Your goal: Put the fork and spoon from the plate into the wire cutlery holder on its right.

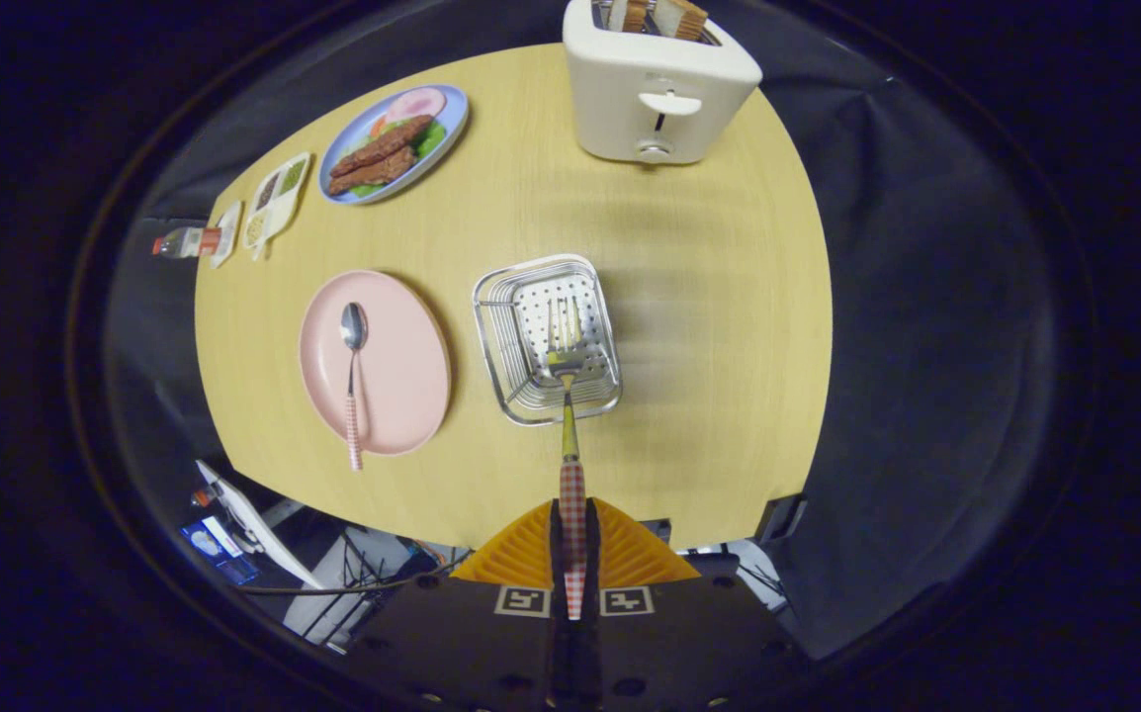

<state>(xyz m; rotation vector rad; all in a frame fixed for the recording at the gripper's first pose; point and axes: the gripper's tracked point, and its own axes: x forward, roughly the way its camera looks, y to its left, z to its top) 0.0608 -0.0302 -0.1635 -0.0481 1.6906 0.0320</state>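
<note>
My gripper (571,529) is shut on the fork (568,396), both orange fingers (521,554) pressing its red-checked handle. The fork points straight ahead, and its tines hang over the opening of the wire cutlery holder (506,366), which stands on the wooden table just beyond my fingers. Left of the holder lies the pink plate (407,366). On the plate rests the spoon (354,381), bowl away from me, its red-checked handle reaching past the plate's near rim.
A white toaster (655,89) with bread slices stands at the table's far side. At the far left sit a blue plate of food (394,143), a small divided white tray (276,198) and a small bottle (187,241). The table's near edge lies just ahead of my fingers.
</note>
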